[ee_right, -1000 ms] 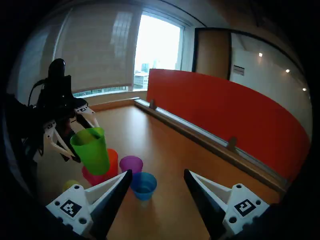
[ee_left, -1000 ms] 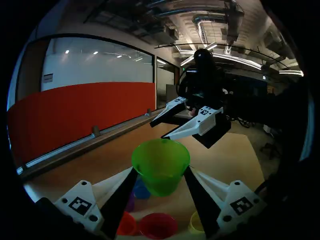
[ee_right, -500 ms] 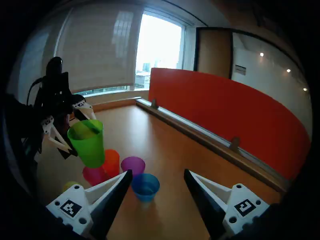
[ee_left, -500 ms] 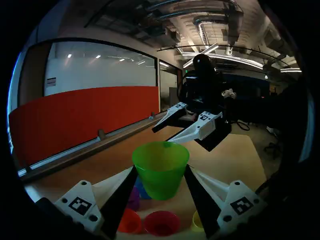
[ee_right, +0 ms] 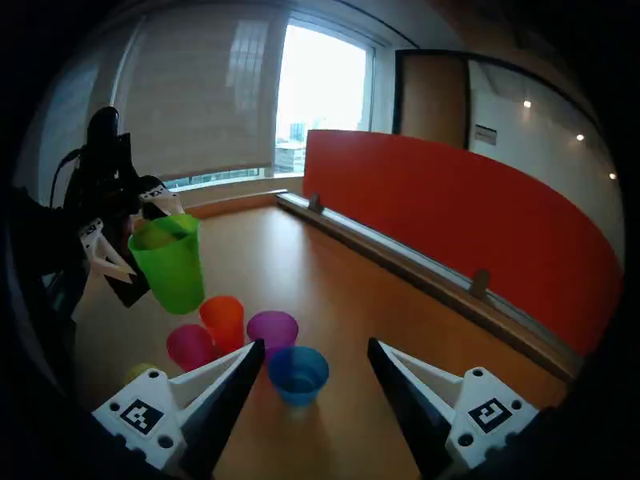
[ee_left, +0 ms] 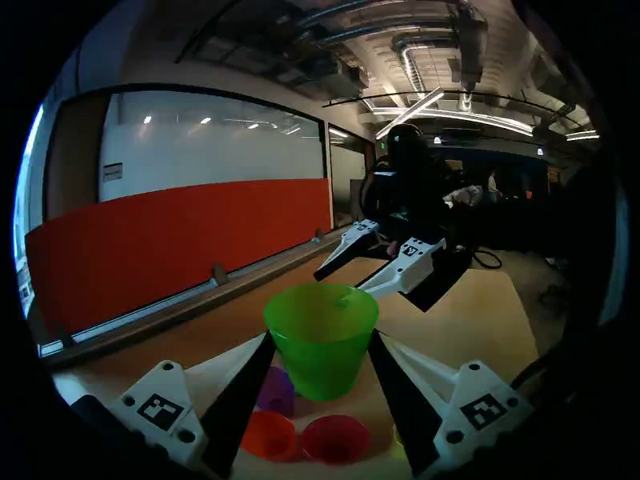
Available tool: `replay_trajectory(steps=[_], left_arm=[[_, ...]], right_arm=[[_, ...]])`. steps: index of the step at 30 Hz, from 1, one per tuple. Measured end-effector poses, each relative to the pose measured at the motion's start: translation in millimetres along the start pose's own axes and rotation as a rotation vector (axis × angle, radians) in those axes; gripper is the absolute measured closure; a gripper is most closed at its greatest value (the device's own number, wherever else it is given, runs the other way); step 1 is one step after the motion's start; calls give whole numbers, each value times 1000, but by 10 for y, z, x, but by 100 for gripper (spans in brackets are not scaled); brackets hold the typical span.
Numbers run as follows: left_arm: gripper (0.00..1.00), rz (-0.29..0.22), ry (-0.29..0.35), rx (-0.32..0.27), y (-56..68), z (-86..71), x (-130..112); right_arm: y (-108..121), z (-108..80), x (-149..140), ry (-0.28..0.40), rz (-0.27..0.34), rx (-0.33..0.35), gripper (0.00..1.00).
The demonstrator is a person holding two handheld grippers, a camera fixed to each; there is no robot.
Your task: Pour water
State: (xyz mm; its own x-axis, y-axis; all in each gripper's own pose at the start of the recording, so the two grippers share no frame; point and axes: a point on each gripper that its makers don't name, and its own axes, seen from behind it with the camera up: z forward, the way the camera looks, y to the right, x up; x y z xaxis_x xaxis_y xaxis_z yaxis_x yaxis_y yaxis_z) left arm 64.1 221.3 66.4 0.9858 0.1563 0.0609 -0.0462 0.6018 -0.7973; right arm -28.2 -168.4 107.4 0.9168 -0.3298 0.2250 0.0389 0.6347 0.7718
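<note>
A: Left gripper (ee_left: 320,342): how did the fingers stand?

B: Clamped on the green cup (ee_left: 322,340), one finger on each side, centre of the left gripper view. In the right gripper view the cup hung at the left of the frame, off the table (ee_right: 352,272), slightly tilted. I could not tell whether it held any water.

A: Right gripper (ee_right: 316,346)?

B: Fingers apart, gripping nothing. The blue cup (ee_right: 298,374) stood on the table, low in the frame between them.

A: Around that?

B: Purple cup (ee_right: 272,328), orange cup (ee_right: 223,317), pink cup (ee_right: 190,346) clustered left of the blue one, below the green cup. Yellow cup (ee_right: 141,372) at lower left. Red partition (ee_right: 480,216) along the table's far edge, right side.
</note>
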Motion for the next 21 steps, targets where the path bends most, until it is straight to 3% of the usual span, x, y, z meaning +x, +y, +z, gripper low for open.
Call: replay_trajectory(steps=[21], left_arm=[[17,-15,24,81,-177,-316,41]], right_arm=[[-88,296,-310,-47,14,31,0]])
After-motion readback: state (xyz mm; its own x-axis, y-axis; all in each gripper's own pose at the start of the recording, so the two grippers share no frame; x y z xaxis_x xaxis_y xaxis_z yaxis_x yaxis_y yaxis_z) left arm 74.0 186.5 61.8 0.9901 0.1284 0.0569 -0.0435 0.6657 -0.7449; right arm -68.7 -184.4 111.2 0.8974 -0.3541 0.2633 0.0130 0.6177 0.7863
